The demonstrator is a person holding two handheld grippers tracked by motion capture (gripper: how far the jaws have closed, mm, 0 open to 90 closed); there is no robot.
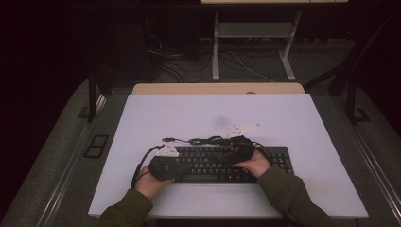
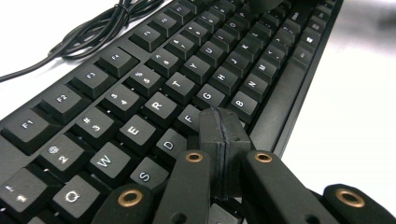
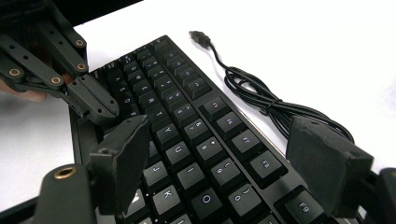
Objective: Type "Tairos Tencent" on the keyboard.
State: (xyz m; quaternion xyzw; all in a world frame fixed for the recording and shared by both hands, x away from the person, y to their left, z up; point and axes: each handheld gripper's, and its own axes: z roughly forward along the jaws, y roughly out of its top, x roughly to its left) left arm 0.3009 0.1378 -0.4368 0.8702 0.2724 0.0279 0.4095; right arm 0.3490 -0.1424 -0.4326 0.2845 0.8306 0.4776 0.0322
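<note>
One black keyboard (image 2: 154,79), one bundled USB cable (image 3: 261,100). Left gripper (image 2: 225,128) closed empty over the F/G keys; right gripper (image 3: 233,158) wide, straddling the keyboard's upper rows.

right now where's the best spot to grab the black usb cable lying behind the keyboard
Grip the black bundled USB cable at its tied middle, where the loops are gathered into one thick bunch. Come from above with the open right gripper, jaws astride the bunch, since it lies flat on the white table just beyond the black keyboard.
</note>
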